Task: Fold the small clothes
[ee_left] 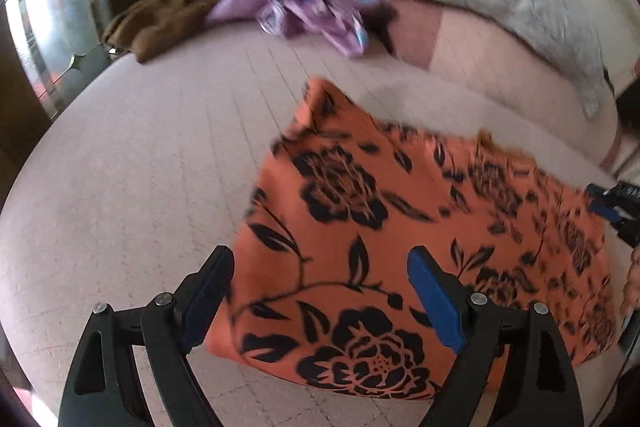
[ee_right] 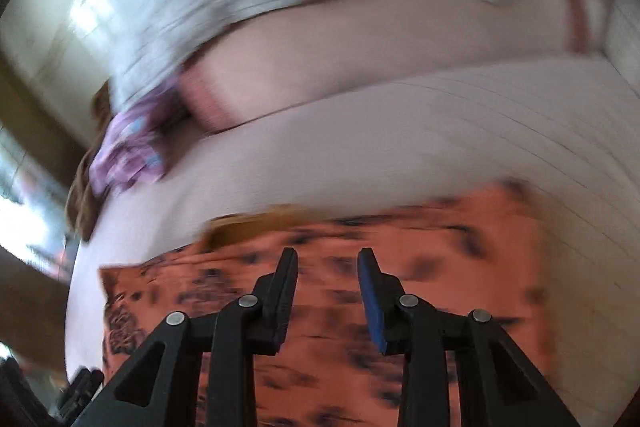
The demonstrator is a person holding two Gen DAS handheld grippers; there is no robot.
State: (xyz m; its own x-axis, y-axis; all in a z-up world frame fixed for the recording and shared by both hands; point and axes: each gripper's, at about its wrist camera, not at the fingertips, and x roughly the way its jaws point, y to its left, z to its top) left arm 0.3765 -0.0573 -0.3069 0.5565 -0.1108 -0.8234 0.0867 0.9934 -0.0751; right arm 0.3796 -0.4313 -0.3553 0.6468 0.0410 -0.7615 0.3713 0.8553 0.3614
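Orange floral garment (ee_left: 420,247) flat on pink quilted bed (ee_left: 140,187), right under and ahead of left gripper (ee_left: 320,267). Jaws wide apart, holding nothing, straddling near-left corner. Long axis runs off toward right side. Right gripper (ee_right: 328,267) also spread, empty, hovering over same cloth (ee_right: 360,307); view too blurry for contact call. My guess: left one nearer to an edge. Purple garment (ee_left: 304,11) far ahead.

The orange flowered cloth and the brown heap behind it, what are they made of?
The orange cloth looks like thin, smooth woven fabric with a printed black pattern, lying flat with crisp edges. The brown heap seems a thicker, soft knit or fleece, bunching in bulky folds; blur leaves it uncertain.
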